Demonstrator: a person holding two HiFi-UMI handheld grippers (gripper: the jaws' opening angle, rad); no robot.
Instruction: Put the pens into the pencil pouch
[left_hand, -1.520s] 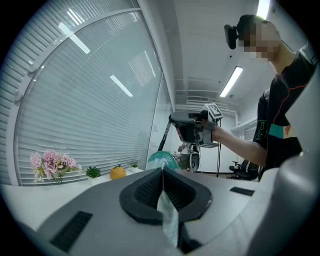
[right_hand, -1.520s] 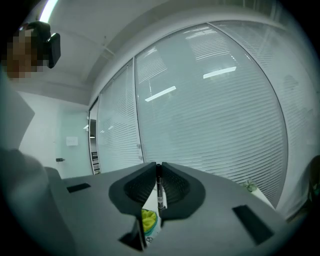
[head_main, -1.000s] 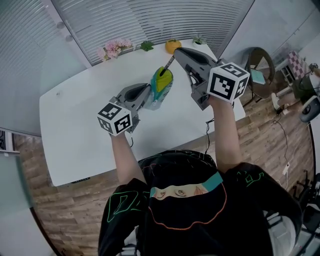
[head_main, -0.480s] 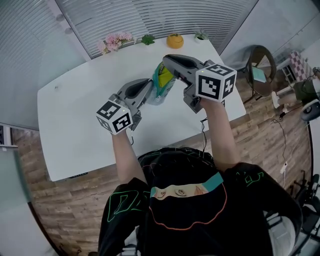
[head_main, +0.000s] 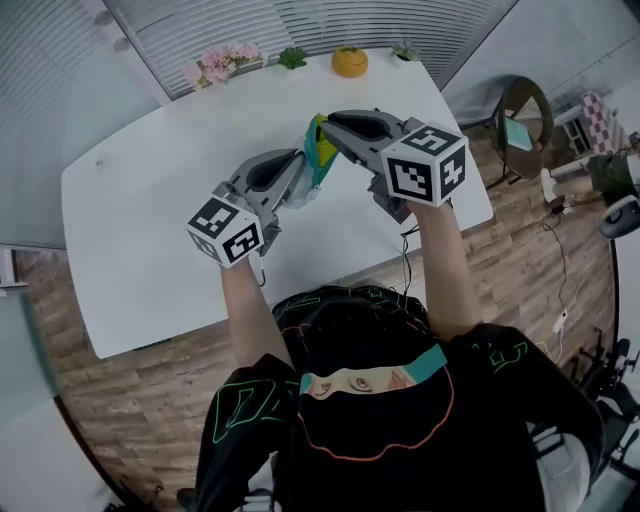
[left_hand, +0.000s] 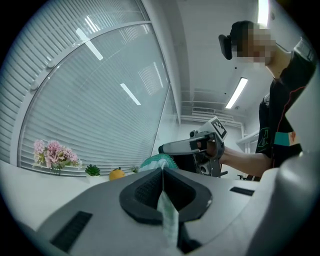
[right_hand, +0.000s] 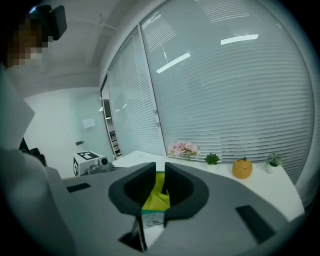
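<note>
- White round-cornered table (head_main: 140, 230) sat below slatted window blinds (head_main: 330, 25). Pink flowers (head_main: 218, 62) and an orange pumpkin-shaped pot (head_main: 350, 62) stood at its far edge.
- Green-and-yellow clear plastic pencil pouch (head_main: 318, 148) was over the table's middle, between my two grippers.
- My left gripper (left_hand: 162, 172) was clenched on the pouch's thin clear edge and pointed level.
- My right gripper (right_hand: 159, 172) tilted down at the pouch's open top. Its jaws stood a narrow gap apart, with the yellow lining showing between them.
- I couldn't tell whether the right pads pressed on the lining or on a pen.
- Pouch bottom was hidden behind my grippers.
</note>
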